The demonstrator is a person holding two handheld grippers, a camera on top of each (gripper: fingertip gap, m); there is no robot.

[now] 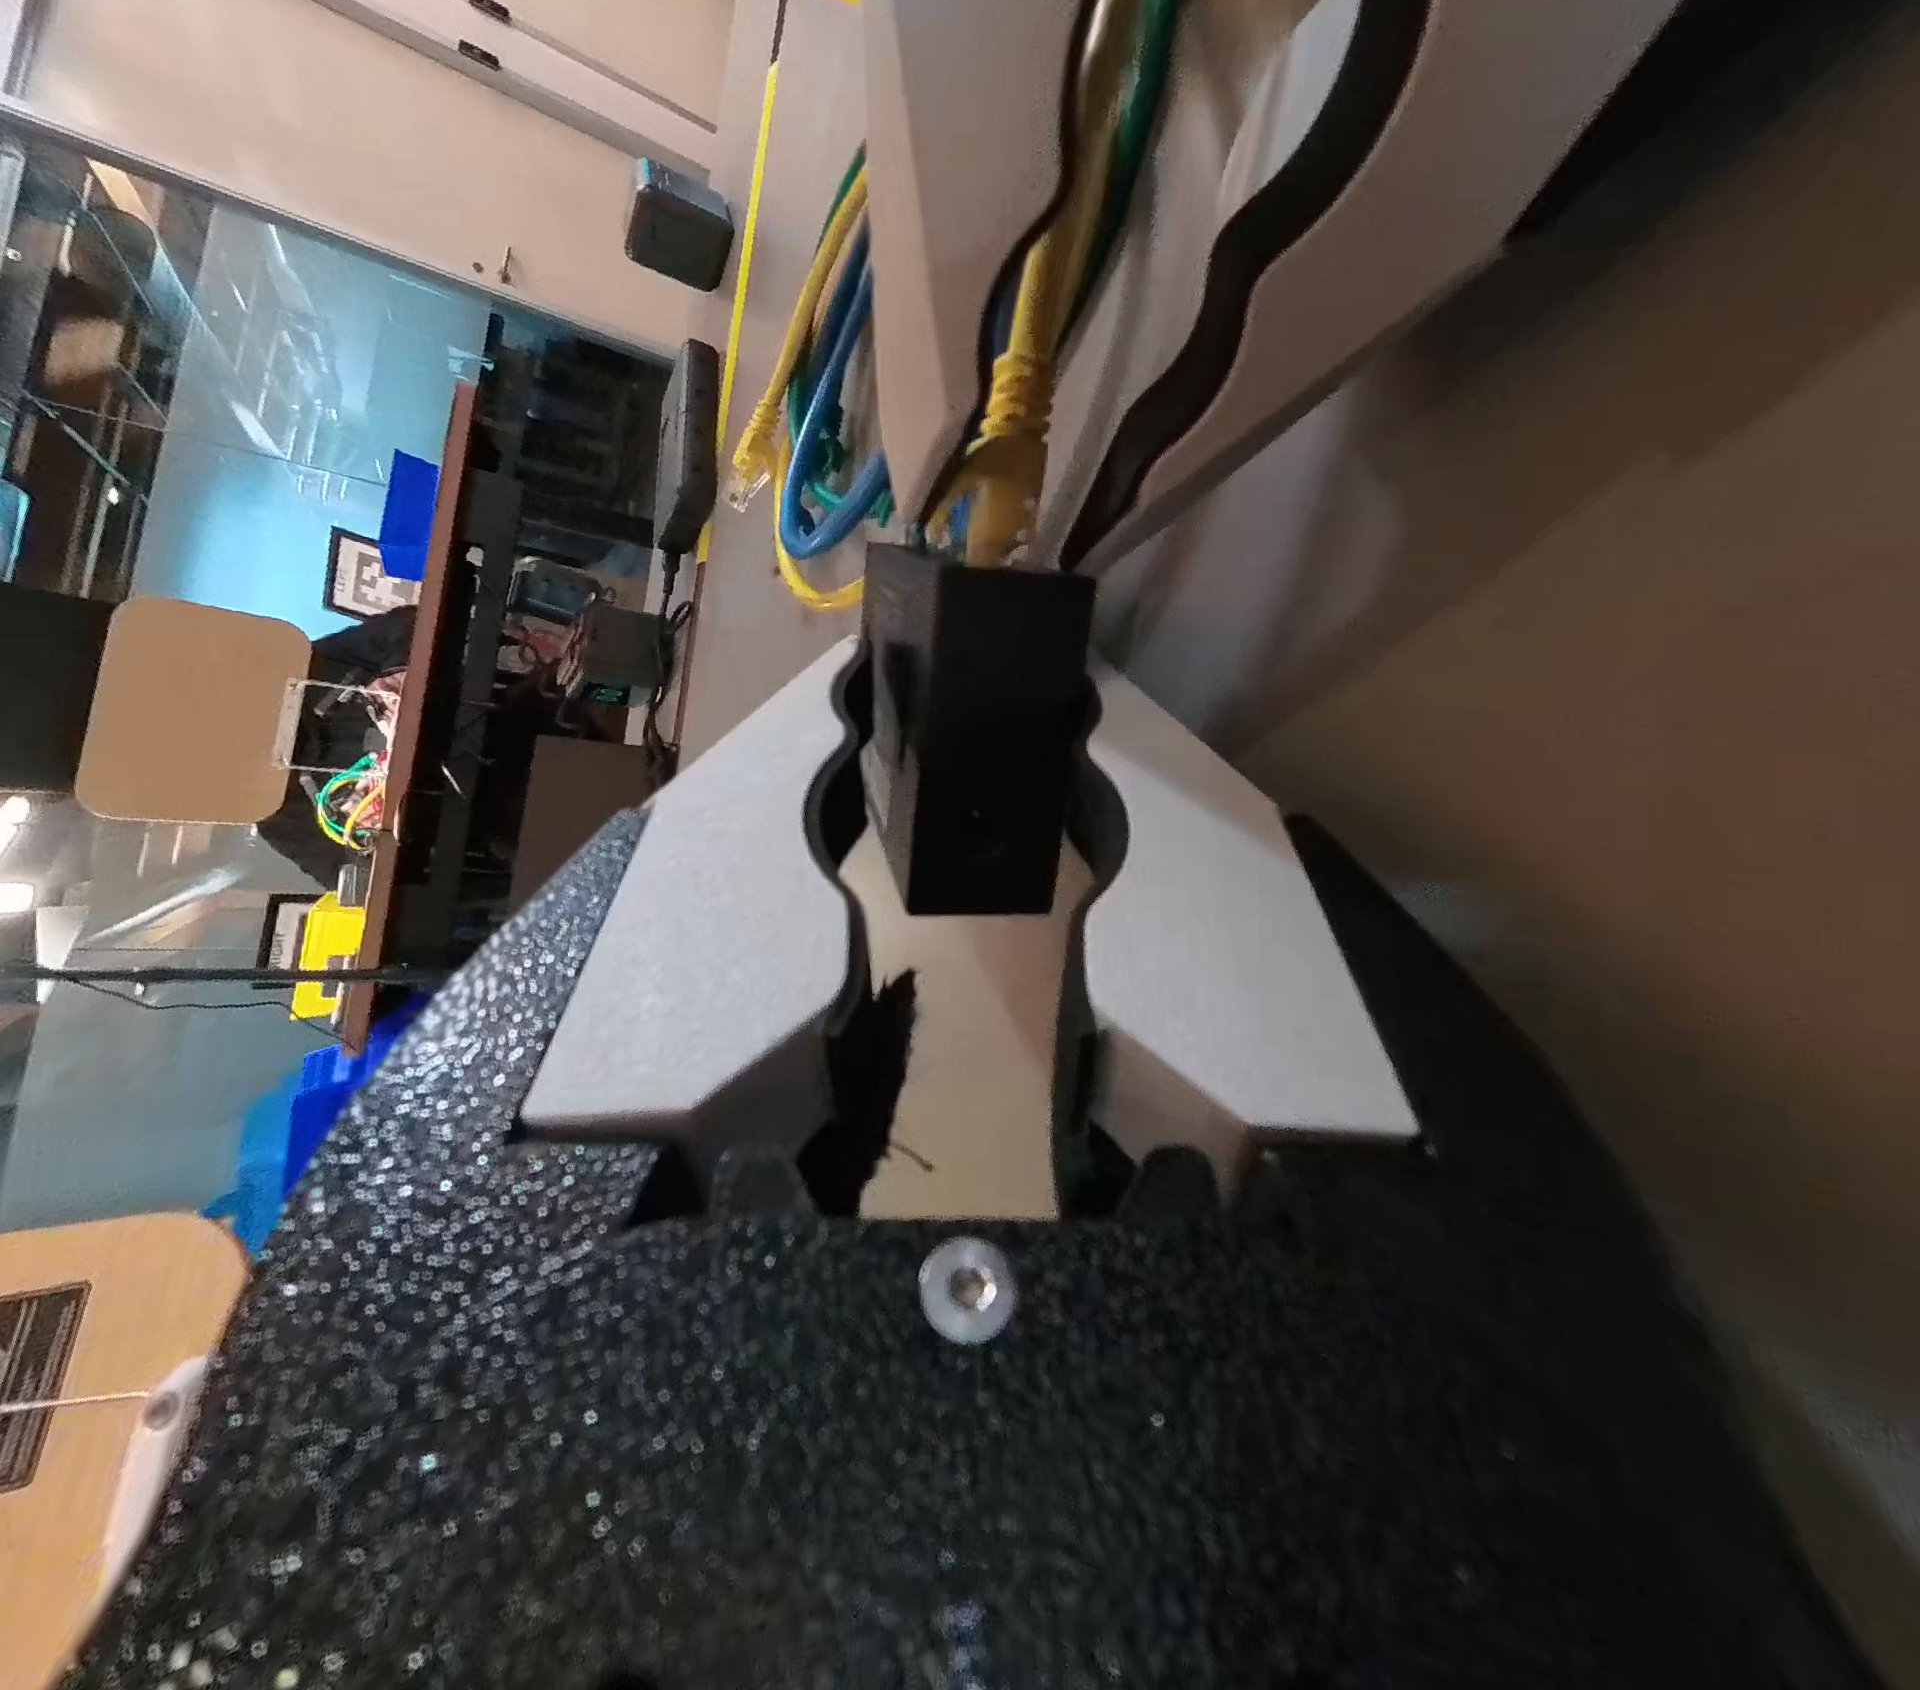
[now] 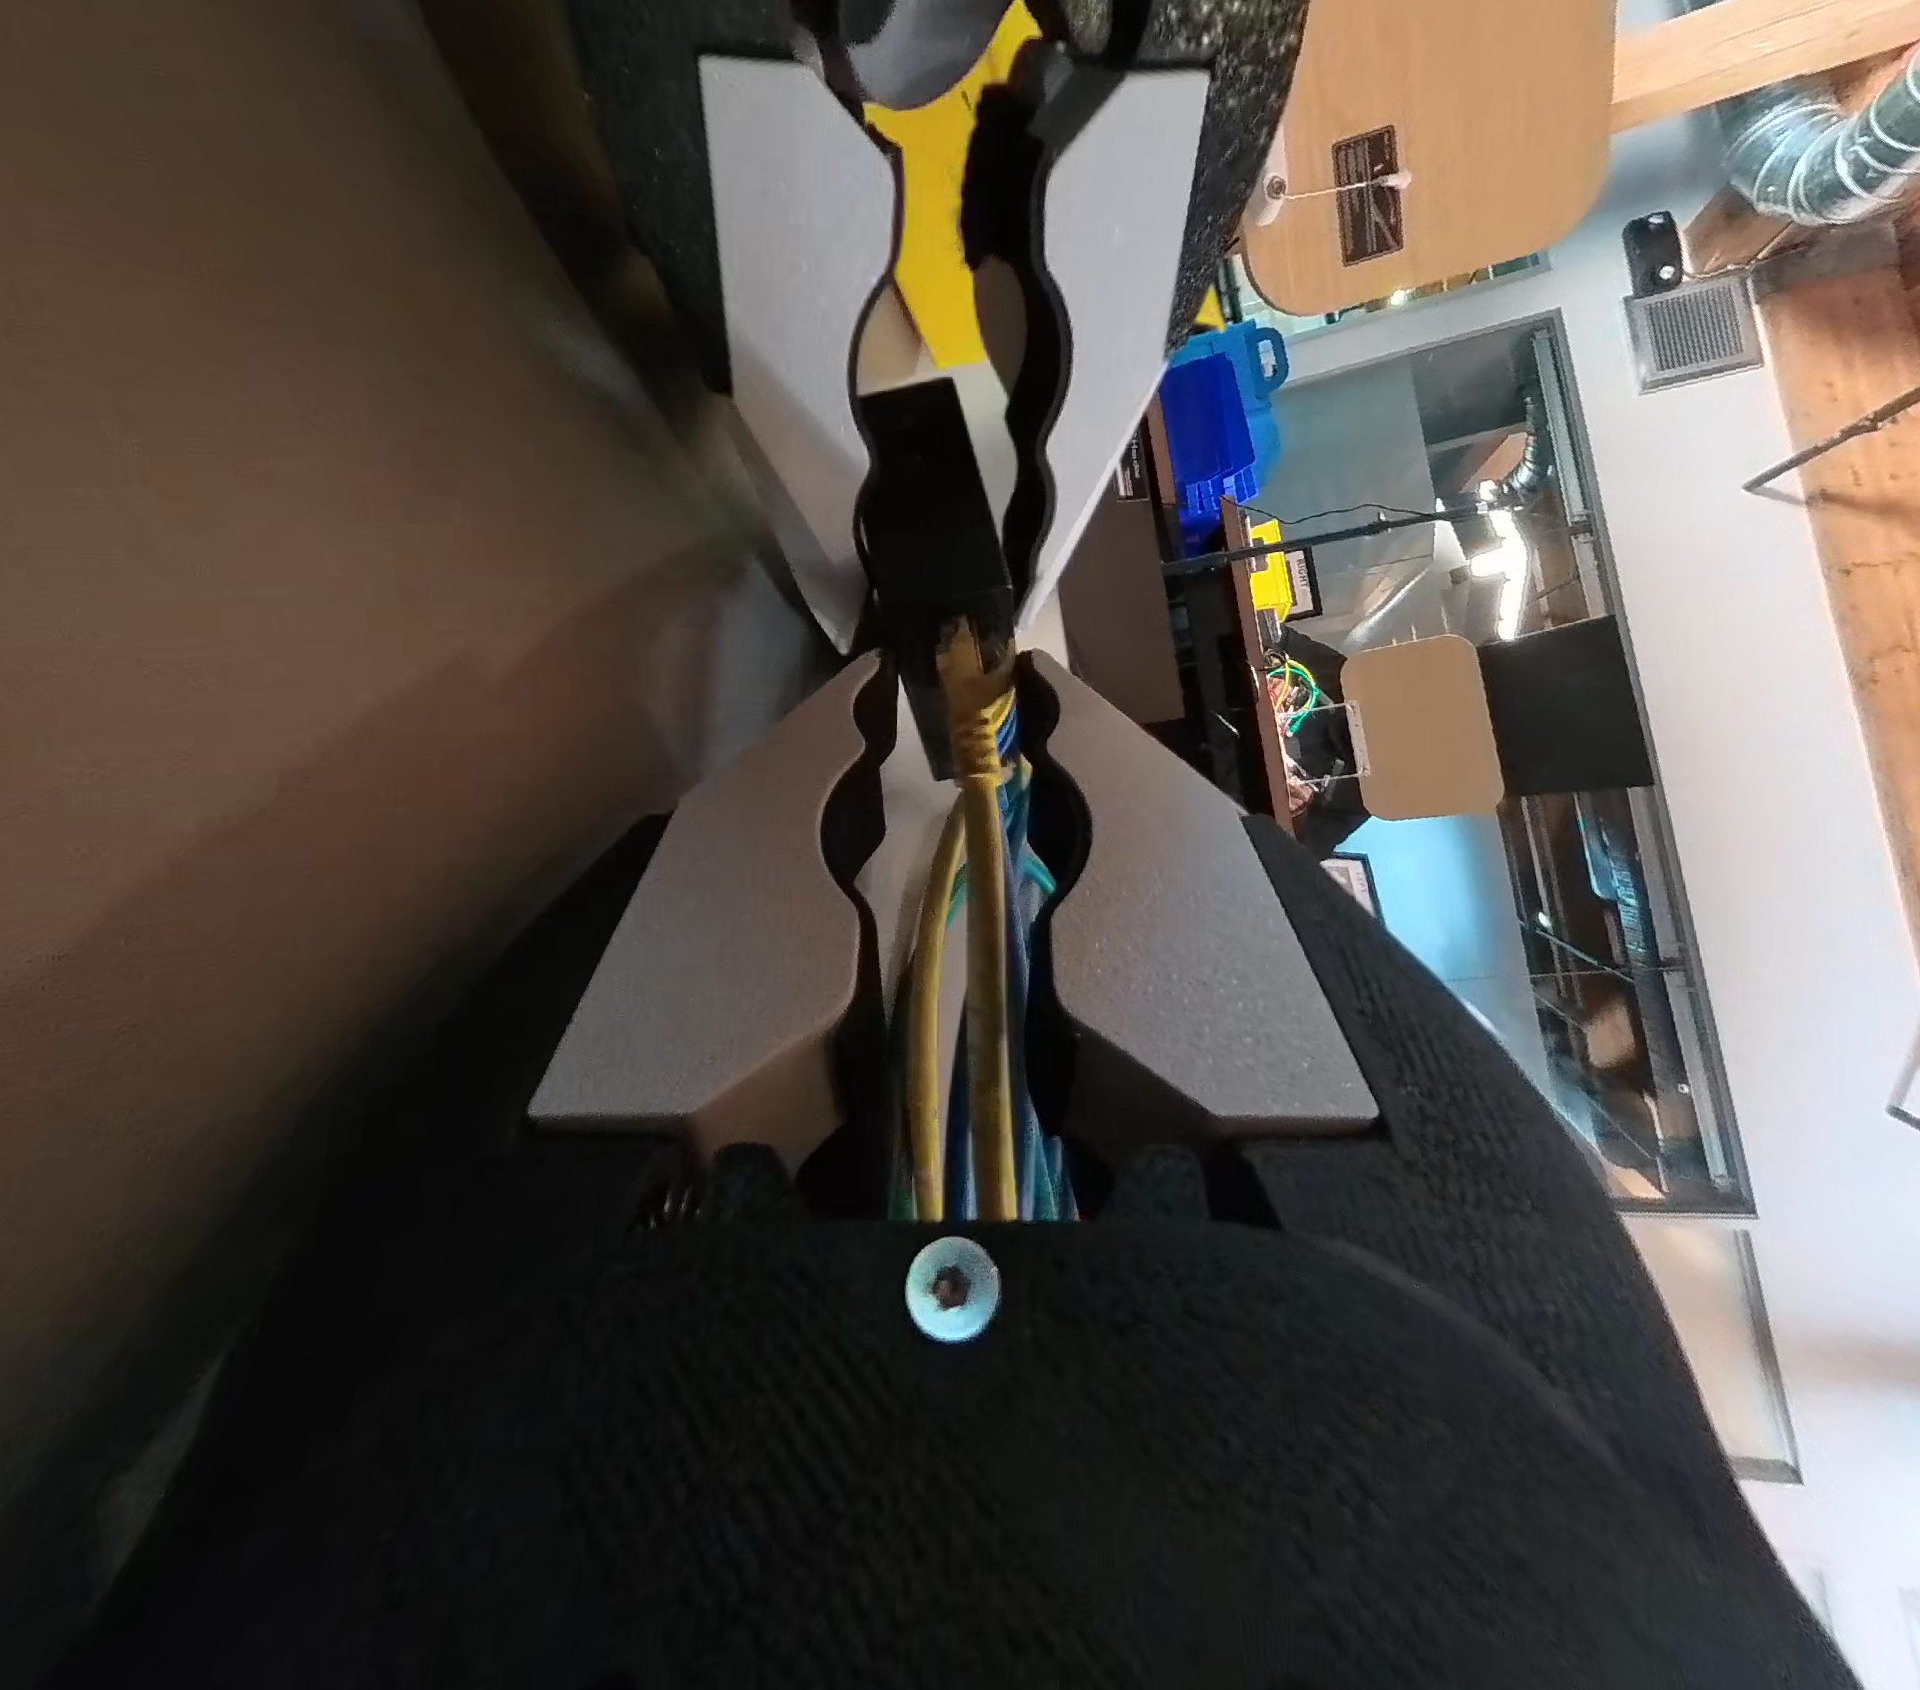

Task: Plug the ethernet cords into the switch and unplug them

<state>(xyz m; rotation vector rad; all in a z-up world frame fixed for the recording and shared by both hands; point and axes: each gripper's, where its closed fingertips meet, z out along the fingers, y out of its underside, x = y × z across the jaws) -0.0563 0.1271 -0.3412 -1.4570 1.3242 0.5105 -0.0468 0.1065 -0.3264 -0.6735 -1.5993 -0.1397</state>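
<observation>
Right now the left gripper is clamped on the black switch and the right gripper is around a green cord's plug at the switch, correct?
Not quite. The plug between the right gripper fingers is on a yellow cord, not green, as the right wrist view shows. The left gripper does clamp the black switch.

Grey table, loose yellow, blue, green cords lying on it

Speckled black left tongs, wavy grey pads, black right tongs
</observation>
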